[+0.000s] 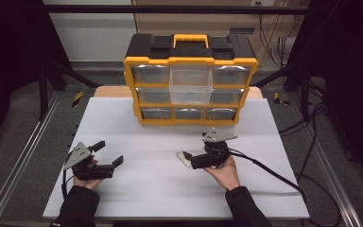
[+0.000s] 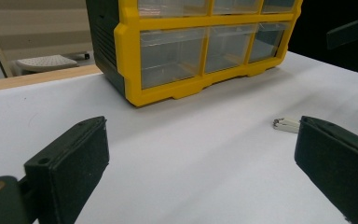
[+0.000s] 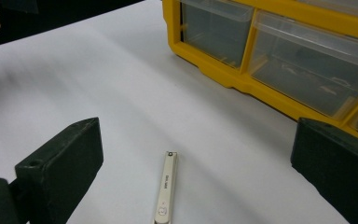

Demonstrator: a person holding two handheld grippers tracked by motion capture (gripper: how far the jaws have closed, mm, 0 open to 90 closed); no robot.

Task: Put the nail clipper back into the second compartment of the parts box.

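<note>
A slim white stick [image 3: 166, 195] lies flat on the white table [image 1: 151, 189], in front of the yellow organizer [image 1: 190, 85] — long axis running away from the right gripper [image 3: 196, 172], between its spread jaws, untouched. Its printing is too small to read. The left gripper [image 2: 200, 163] hovers apart, jaws wide.

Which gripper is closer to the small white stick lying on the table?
Right. The white stick lies between the right gripper's open jaws; the left gripper is off to its left, apart.
</note>
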